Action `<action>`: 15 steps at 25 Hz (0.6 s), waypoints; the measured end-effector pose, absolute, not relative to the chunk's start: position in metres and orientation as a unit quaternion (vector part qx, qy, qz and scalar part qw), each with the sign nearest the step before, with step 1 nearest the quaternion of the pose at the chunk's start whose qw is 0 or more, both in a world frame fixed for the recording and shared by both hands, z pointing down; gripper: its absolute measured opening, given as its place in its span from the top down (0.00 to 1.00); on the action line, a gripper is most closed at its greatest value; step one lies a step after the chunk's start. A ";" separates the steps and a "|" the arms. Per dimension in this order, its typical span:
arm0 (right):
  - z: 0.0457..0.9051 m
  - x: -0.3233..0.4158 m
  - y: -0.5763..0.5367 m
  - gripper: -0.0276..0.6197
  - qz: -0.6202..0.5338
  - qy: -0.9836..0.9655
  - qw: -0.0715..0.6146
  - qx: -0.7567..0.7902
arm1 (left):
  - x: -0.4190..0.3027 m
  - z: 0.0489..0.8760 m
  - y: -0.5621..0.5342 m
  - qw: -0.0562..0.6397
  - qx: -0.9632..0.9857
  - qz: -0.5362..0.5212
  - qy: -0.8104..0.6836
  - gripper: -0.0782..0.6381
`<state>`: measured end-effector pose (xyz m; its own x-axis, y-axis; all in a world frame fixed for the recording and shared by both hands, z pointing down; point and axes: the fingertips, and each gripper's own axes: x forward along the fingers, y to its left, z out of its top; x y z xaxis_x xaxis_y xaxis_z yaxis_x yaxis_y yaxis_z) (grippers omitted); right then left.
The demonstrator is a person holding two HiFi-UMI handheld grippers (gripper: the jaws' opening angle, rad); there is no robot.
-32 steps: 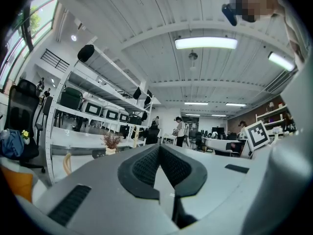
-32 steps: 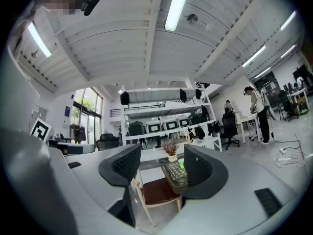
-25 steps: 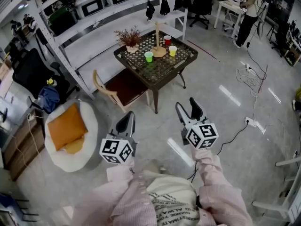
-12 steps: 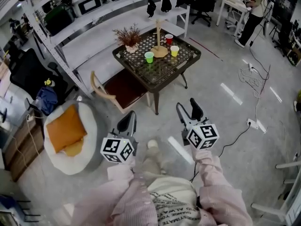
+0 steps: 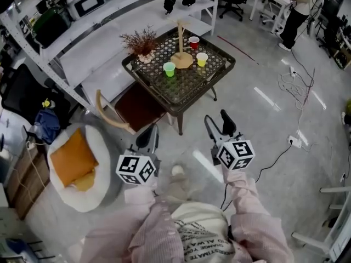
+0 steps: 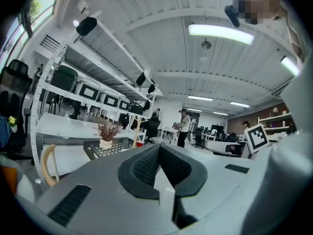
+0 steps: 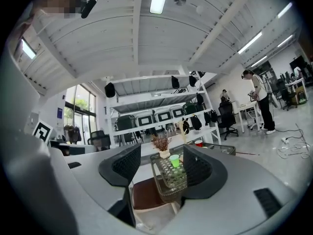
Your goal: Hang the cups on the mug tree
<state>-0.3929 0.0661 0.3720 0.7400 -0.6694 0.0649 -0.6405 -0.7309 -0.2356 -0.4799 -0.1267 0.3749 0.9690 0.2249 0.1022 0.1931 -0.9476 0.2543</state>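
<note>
The green cup (image 5: 169,68), yellow cup (image 5: 202,59) and red cup (image 5: 193,41) stand around the wooden mug tree (image 5: 180,34) on the far lattice table (image 5: 189,86). None is hung. Nearer, the left gripper (image 5: 147,138) has its fingers clenched together and empty. The right gripper (image 5: 217,124) has its fingers released, holding nothing.

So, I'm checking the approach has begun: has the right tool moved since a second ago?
Yes. In the head view the right tool has come nearer the table; the floor gap to its near corner has shrunk.
</note>
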 end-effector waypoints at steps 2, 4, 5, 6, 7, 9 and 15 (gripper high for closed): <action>0.374 -0.376 0.062 0.58 -0.077 0.349 0.099 -0.929 | -0.460 0.377 -0.131 0.125 0.984 0.068 0.112 0.89; 0.377 -0.359 0.057 0.58 -0.081 0.347 0.097 -0.929 | -0.441 0.379 -0.134 0.128 0.982 0.070 0.118 0.89; 0.379 -0.351 0.054 0.58 -0.082 0.347 0.095 -0.929 | -0.433 0.380 -0.137 0.130 0.982 0.071 0.120 0.89; 0.381 -0.344 0.050 0.58 -0.084 0.348 0.092 -0.929 | -0.425 0.381 -0.140 0.131 0.981 0.072 0.120 0.89; 0.383 -0.336 0.046 0.58 -0.086 0.349 0.089 -0.929 | -0.417 0.382 -0.144 0.132 0.981 0.072 0.120 0.89; 0.386 -0.320 0.036 0.58 -0.088 0.349 0.085 -0.929 | -0.402 0.382 -0.154 0.132 0.981 0.070 0.120 0.89; 0.393 -0.286 0.009 0.58 -0.085 0.348 0.073 -0.931 | -0.367 0.390 -0.174 0.144 0.979 0.071 0.124 0.89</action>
<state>-0.2863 0.0094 0.3932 0.7435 -0.6600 0.1082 -0.6349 -0.7473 -0.1959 -0.3670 -0.1737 0.3900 0.9592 0.2630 0.1037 0.2221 -0.9280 0.2992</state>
